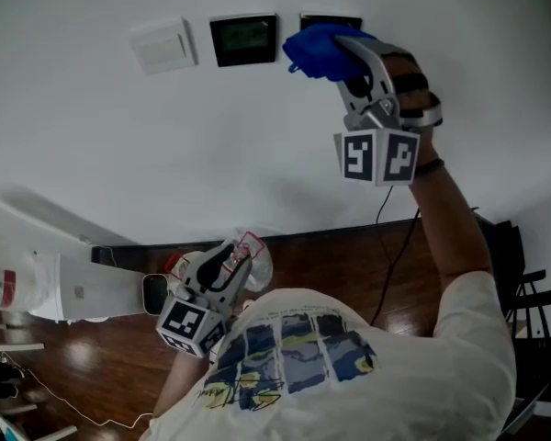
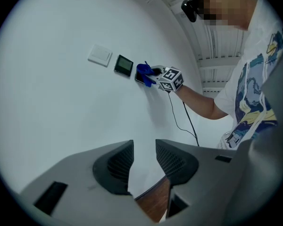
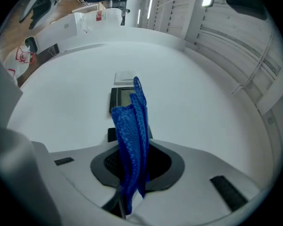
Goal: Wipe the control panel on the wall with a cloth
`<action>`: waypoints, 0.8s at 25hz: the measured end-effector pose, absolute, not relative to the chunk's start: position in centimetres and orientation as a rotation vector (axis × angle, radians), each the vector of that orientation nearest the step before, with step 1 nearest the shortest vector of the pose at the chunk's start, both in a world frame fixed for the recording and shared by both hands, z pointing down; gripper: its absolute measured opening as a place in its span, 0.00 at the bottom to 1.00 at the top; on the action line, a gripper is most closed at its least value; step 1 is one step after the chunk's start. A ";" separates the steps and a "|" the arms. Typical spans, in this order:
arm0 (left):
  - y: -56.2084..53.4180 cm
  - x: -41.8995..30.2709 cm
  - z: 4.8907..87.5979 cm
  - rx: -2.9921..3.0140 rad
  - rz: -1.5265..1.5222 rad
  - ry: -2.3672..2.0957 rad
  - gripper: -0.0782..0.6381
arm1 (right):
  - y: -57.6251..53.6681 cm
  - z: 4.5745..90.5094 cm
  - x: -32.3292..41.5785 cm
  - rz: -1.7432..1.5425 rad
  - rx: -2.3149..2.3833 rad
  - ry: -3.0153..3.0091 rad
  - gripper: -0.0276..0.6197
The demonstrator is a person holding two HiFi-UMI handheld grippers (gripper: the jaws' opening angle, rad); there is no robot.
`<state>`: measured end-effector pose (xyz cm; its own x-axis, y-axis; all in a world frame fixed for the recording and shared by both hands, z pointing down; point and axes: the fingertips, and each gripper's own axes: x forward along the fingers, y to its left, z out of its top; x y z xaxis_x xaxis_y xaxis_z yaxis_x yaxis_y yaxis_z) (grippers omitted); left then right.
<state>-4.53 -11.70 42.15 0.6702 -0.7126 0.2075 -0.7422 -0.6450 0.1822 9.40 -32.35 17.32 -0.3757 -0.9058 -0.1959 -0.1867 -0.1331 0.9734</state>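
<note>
White wall point(image 1: 257, 145) ahead of you carries a switch point(image 1: 163, 46), a screen panel point(image 1: 244, 39) and, right of it, a dark panel point(image 1: 342, 18). Your right gripper point(image 3: 132, 171) is closed on the blue cloth point(image 1: 314, 51), which covers the dark panel's left part. Your left gripper point(image 2: 144, 160) hangs low, jaws a little apart, holding nothing.

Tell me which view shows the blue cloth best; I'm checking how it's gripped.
The right gripper view: the blue cloth fills the centre, pinched between the fingers of the right gripper. The head view shows it bunched against a dark panel; the left gripper view shows only a small, distant blue patch.
</note>
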 end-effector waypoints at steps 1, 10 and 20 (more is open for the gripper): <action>-11.6 -4.7 42.3 2.626 0.170 -1.174 0.31 | -32.3 18.1 9.4 -1.552 1.231 -1.550 0.17; -10.8 -4.7 42.7 2.635 0.180 -1.170 0.31 | -32.5 22.8 9.4 -1.521 1.199 -1.593 0.17; -10.6 -5.3 43.4 2.601 0.185 -1.171 0.31 | -34.2 26.5 9.3 -1.480 1.154 -1.592 0.17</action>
